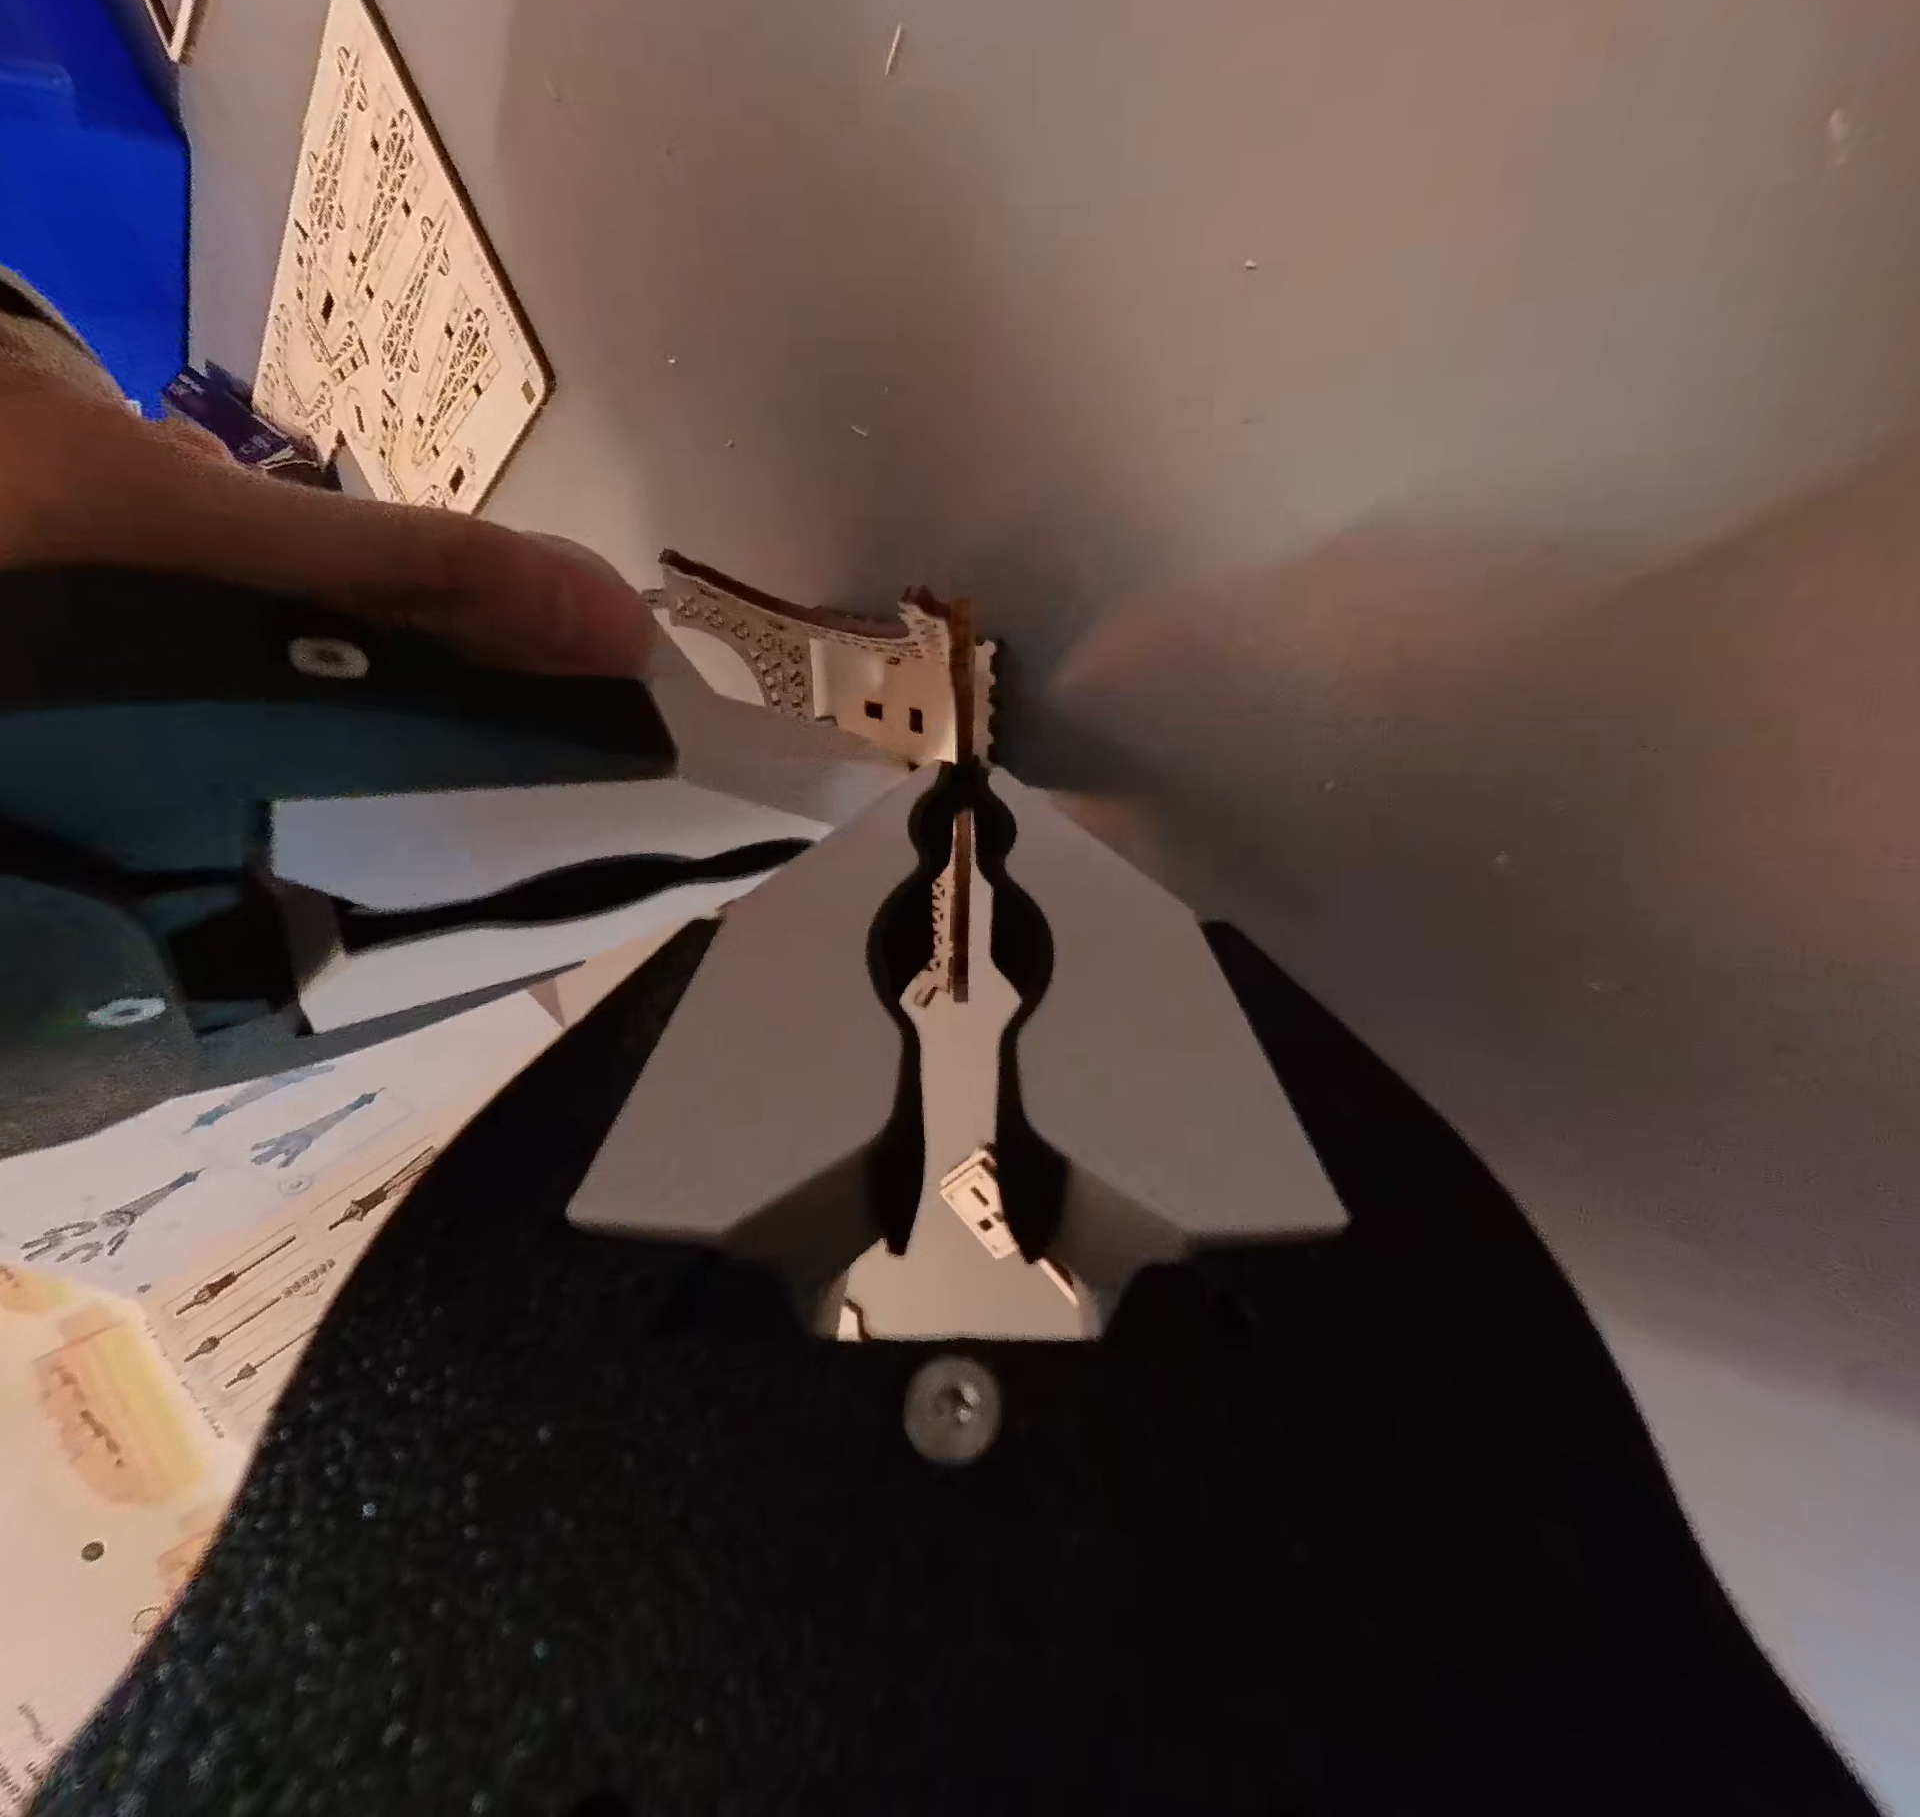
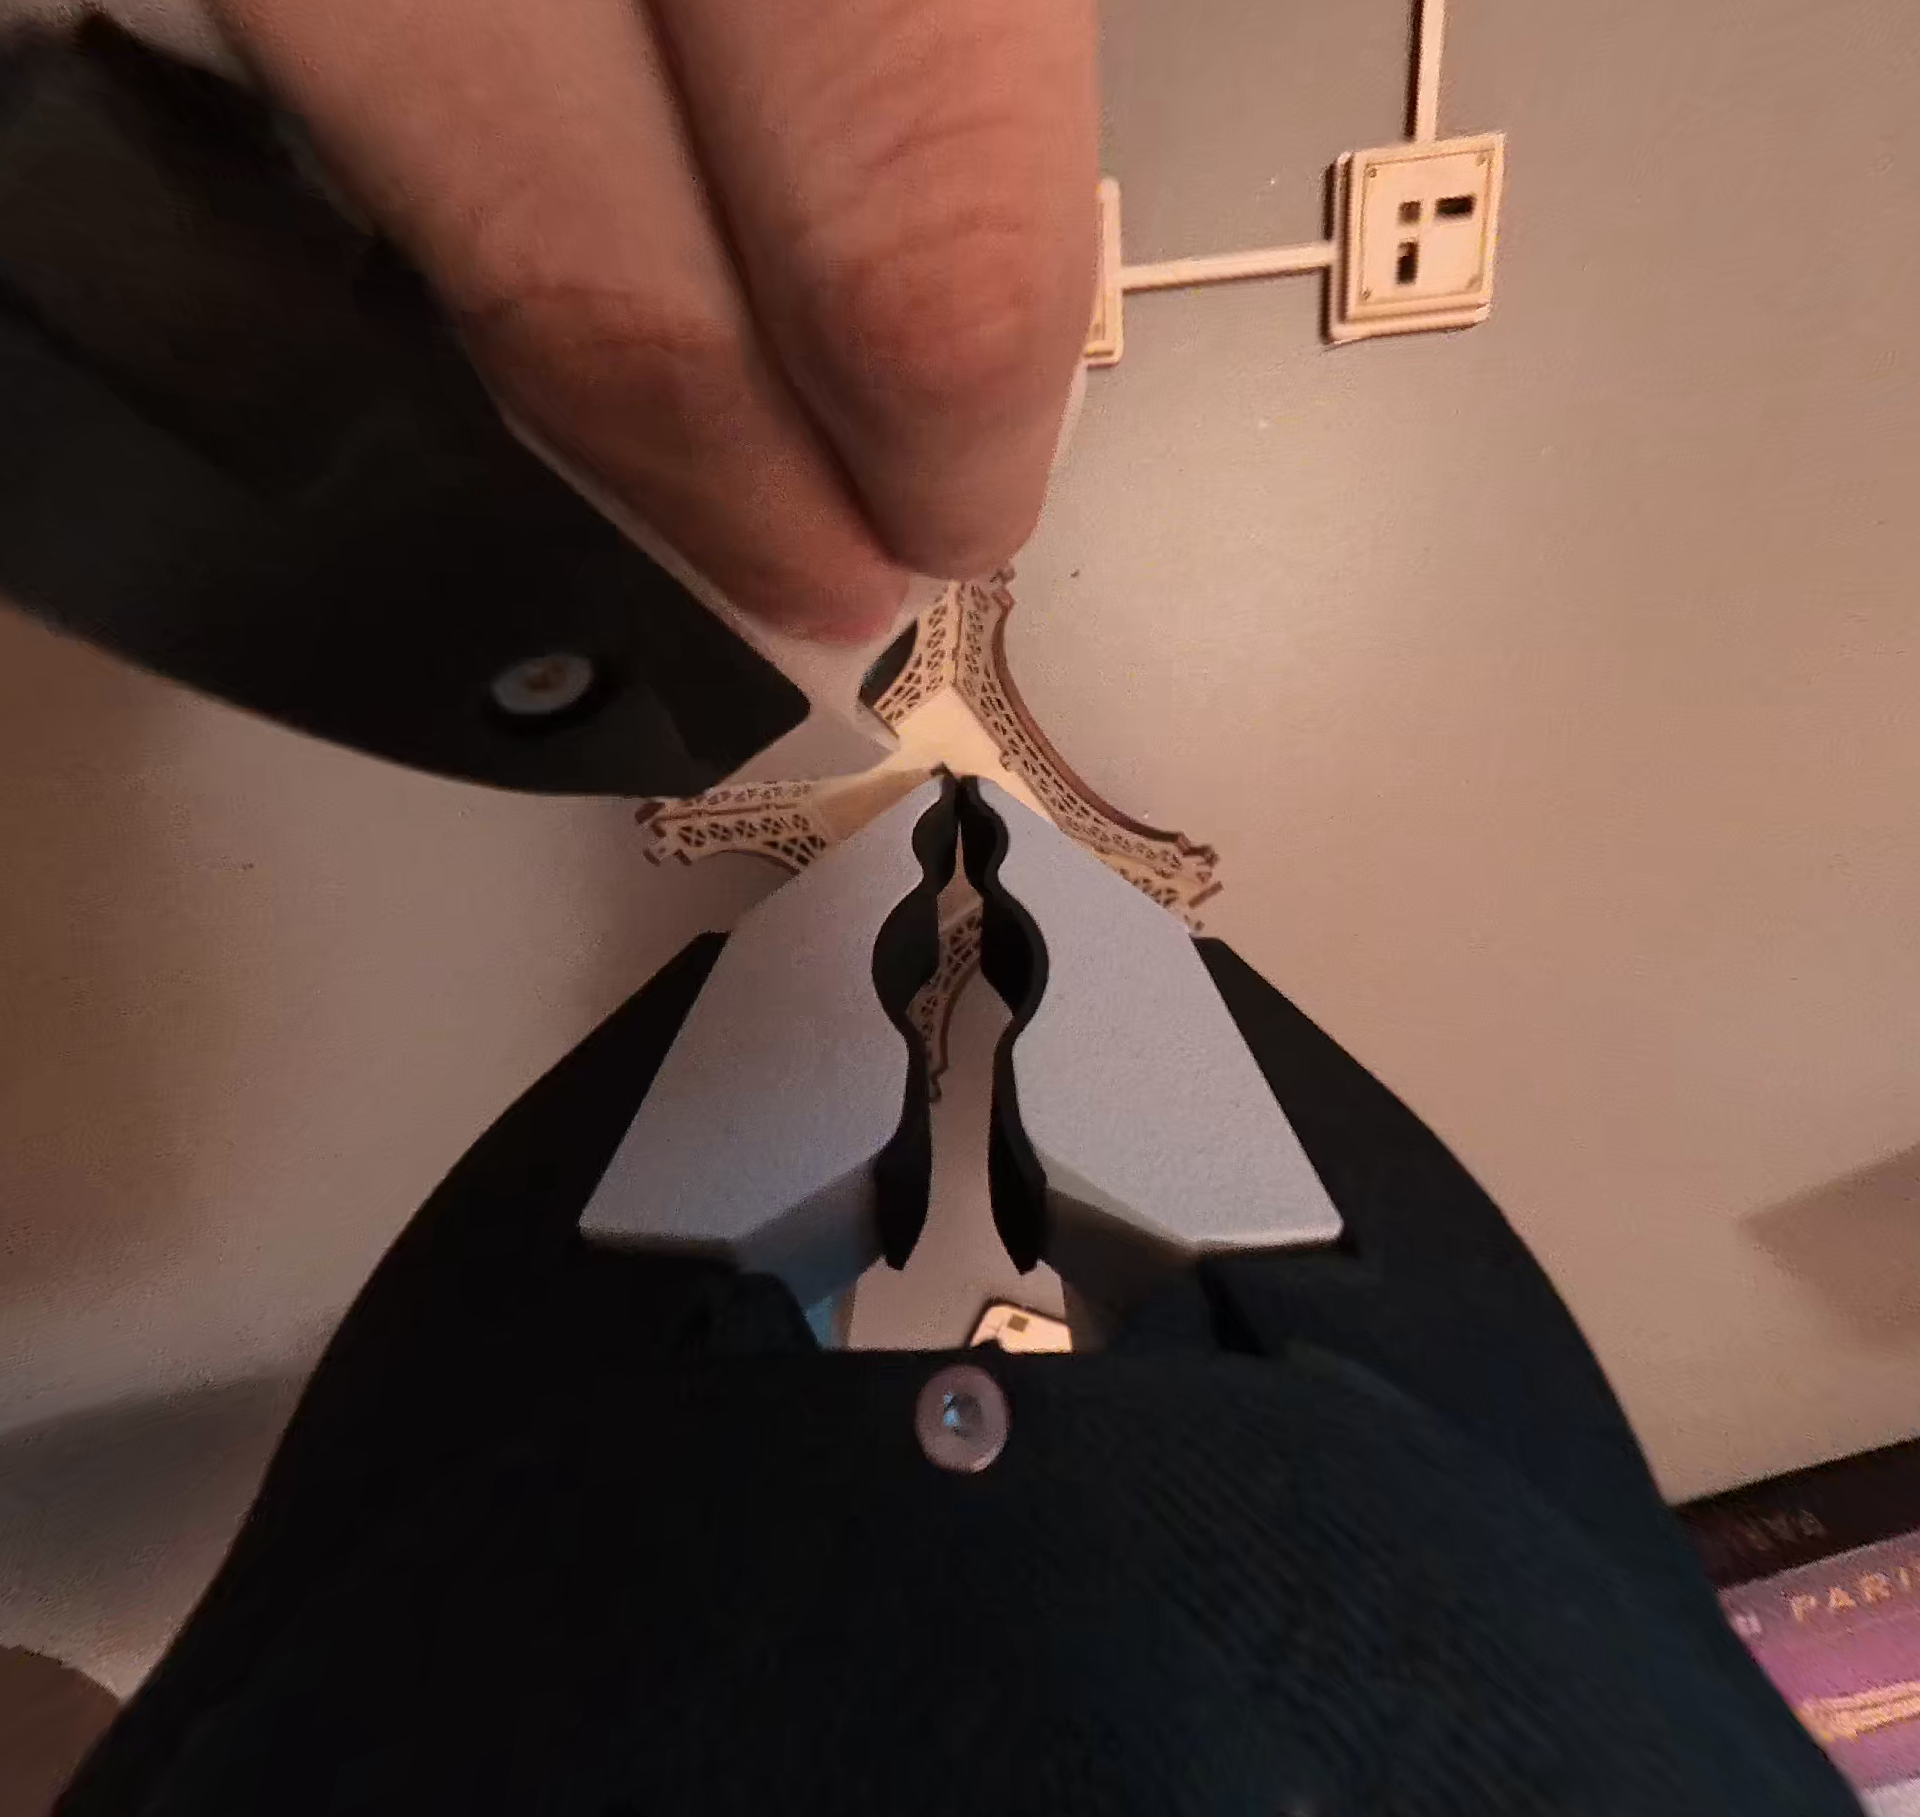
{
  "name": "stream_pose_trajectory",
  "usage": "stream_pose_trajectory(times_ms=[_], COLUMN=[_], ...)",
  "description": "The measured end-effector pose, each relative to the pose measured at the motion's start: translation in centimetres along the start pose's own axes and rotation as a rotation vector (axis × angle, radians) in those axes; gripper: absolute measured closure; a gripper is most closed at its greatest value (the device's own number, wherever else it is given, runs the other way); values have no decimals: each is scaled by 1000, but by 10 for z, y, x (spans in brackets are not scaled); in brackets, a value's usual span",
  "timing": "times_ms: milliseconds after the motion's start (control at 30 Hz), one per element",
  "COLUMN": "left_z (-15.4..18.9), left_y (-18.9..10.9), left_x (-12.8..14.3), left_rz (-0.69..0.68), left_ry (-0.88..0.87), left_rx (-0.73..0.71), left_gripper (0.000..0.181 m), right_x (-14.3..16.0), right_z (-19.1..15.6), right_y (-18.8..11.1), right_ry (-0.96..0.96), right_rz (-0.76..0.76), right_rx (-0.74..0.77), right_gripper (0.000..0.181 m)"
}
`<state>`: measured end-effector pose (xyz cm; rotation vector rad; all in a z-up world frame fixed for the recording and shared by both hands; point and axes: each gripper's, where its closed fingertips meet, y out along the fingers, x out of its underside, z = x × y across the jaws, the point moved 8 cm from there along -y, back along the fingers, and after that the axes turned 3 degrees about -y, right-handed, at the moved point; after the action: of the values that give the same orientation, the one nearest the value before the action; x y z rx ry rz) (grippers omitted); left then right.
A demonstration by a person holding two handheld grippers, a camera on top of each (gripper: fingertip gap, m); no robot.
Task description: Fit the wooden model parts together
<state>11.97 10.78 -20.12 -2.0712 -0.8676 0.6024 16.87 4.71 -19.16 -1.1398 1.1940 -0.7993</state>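
Joining: two lattice pcs, crosswise
L grip [image 1: 961, 780]: clamped on upright pc [image 1: 961, 894]
R grip [image 2: 956, 791]: clamped on model [image 2: 935, 728]
Next: line up slots; push gently

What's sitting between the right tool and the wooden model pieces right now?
Nothing visible: the right tool is shut on a lattice leg piece of the wooden model, and the left tool grips another piece of it.

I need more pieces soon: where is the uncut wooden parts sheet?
In the left wrist view, the parts sheet lies flat on the grey table at upper left, beyond the hand and beside a blue object.
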Motion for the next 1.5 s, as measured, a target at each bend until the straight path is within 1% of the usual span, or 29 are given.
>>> stream_pose_trajectory(times_ms=[133,300,500,767,1133,1267,1367,1433,1500], left_z=[0,-1,-3,-4,-11,-14,-16,-16,-14], left_y=[0,-1,-2,-3,-2,-1,0,0,-1], left_x=[0,-1,-3,-5,-9,-8,-8,-8,-8], left_rz=[-1,-21,-43,-69,-133,-125,-133,-130,-125], left_ry=[-1,-5,-10,-3,11,-38,-38,-45,-46], left_rx=[-2,20,56,78,193,239,275,279,248], left_gripper=[181,181,181,181,181,181,180,180,180], right_x=[-2,-6,0,3,10,11,11,11,11], right_z=[-2,-6,-5,-6,-6,-5,-5,-5,-5], right_y=[0,1,1,0,1,0,0,0,0], right_ry=[1,-44,-22,-14,6,-15,-22,-24,-23], right_rz=[-37,-90,-22,21,120,138,141,145,148], right_rx=[24,69,59,68,77,62,64,66,65], right_gripper=[181,181,181,181,181,181,181,181,181])
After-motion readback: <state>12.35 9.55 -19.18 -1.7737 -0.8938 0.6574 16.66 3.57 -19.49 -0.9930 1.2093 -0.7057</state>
